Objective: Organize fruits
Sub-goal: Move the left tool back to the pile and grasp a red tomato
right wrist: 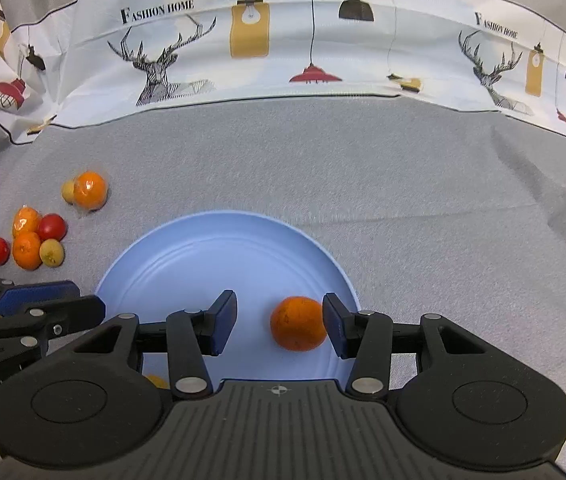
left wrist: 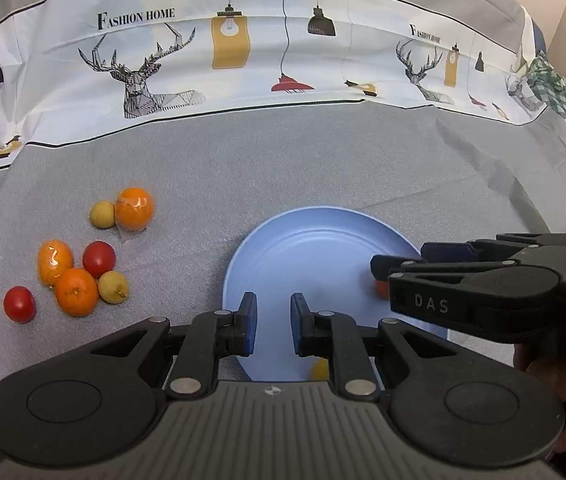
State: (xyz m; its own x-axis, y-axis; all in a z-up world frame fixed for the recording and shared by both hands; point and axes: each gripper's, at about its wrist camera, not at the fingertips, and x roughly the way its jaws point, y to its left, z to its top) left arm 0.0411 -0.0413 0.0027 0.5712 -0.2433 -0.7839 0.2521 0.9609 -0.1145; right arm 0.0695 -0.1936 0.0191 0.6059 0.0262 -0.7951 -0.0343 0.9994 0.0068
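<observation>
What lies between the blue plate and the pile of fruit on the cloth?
Only bare grey cloth separates plate and fruit pile, clearest in the right wrist view.

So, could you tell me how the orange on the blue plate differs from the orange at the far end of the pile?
The plate orange lies on the blue plate between the open right gripper fingers; the far orange lies on the grey cloth. The far one looks plastic-wrapped, touching a yellowish fruit; the plate one looks bare. Both are round and orange.
</observation>
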